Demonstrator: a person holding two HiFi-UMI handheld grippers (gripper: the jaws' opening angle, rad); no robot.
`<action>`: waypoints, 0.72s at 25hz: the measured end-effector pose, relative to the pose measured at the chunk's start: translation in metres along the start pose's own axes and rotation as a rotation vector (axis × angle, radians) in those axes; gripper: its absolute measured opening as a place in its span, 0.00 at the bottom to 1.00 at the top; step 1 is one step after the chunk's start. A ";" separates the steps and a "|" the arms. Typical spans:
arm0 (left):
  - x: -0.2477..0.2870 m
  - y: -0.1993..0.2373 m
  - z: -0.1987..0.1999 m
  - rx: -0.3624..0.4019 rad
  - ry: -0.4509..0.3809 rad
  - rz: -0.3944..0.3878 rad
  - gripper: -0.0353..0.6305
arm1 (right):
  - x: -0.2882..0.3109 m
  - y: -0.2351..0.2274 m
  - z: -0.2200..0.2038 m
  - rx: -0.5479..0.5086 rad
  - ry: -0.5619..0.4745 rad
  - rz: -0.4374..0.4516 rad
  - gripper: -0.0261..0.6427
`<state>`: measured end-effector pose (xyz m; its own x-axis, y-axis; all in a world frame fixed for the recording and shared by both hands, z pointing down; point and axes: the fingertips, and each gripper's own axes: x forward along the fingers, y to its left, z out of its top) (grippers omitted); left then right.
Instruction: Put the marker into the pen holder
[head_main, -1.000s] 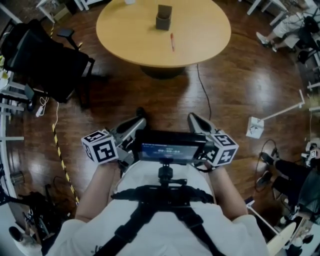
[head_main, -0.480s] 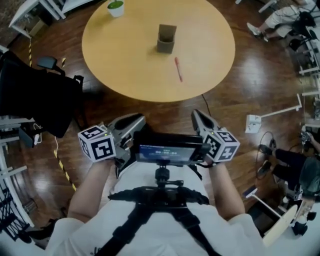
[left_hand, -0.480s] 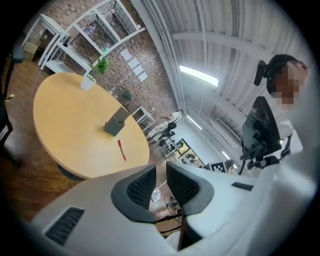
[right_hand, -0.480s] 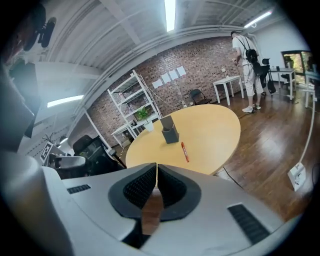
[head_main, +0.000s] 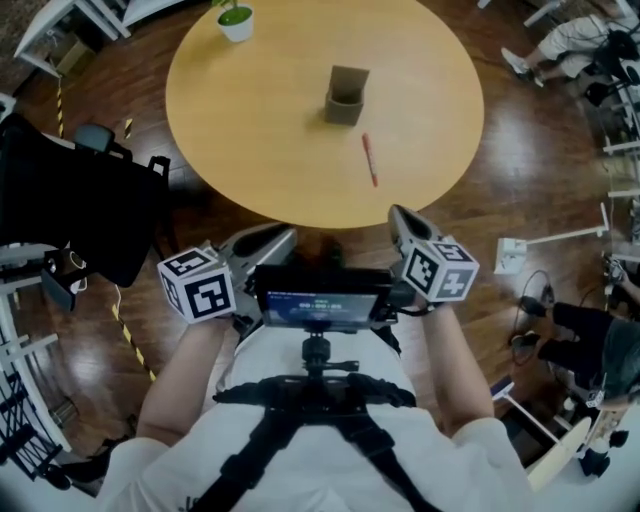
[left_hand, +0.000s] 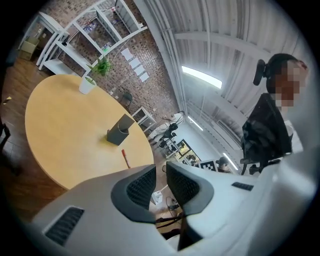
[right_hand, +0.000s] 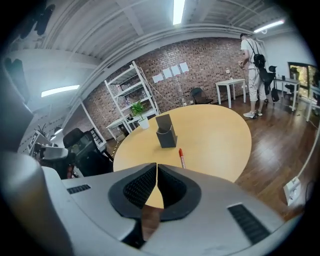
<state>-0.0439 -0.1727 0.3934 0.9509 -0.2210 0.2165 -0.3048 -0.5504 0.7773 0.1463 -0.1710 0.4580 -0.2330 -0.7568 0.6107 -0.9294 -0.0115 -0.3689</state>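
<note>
A red marker (head_main: 370, 160) lies flat on the round wooden table (head_main: 250, 130), just in front and to the right of the grey pen holder (head_main: 345, 97), which stands upright. Both grippers are held low at the table's near edge, short of the marker. My left gripper (head_main: 285, 235) is open by a narrow gap (left_hand: 160, 167), with nothing between its pads. My right gripper (head_main: 398, 212) is shut and empty, its tips touching (right_hand: 157, 166). The marker (right_hand: 181, 157) and holder (right_hand: 166, 132) sit ahead of the right jaws. In the left gripper view the marker (left_hand: 125, 158) lies near the holder (left_hand: 120, 130).
A small potted plant (head_main: 237, 18) stands at the table's far left. A black office chair (head_main: 70, 200) is left of the table. On the wooden floor at right lie a white stand (head_main: 515, 250) and cables. A person (right_hand: 252, 45) stands at a far desk.
The table has come closer and lower in the head view. Both grippers have moved forward from over the open floor to the table's near edge. Their jaws look unchanged.
</note>
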 end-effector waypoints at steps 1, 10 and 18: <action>0.002 0.002 0.002 0.002 -0.008 0.010 0.15 | 0.008 -0.004 0.002 -0.011 0.012 0.004 0.07; 0.012 0.008 0.004 -0.030 -0.066 0.080 0.15 | 0.041 -0.025 0.007 -0.053 0.094 0.023 0.07; 0.024 0.004 -0.003 -0.043 -0.061 0.084 0.15 | 0.078 -0.038 0.019 -0.215 0.208 0.021 0.11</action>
<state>-0.0222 -0.1780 0.4031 0.9169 -0.3140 0.2465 -0.3793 -0.4930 0.7830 0.1686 -0.2424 0.5063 -0.2862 -0.6046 0.7433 -0.9578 0.1581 -0.2401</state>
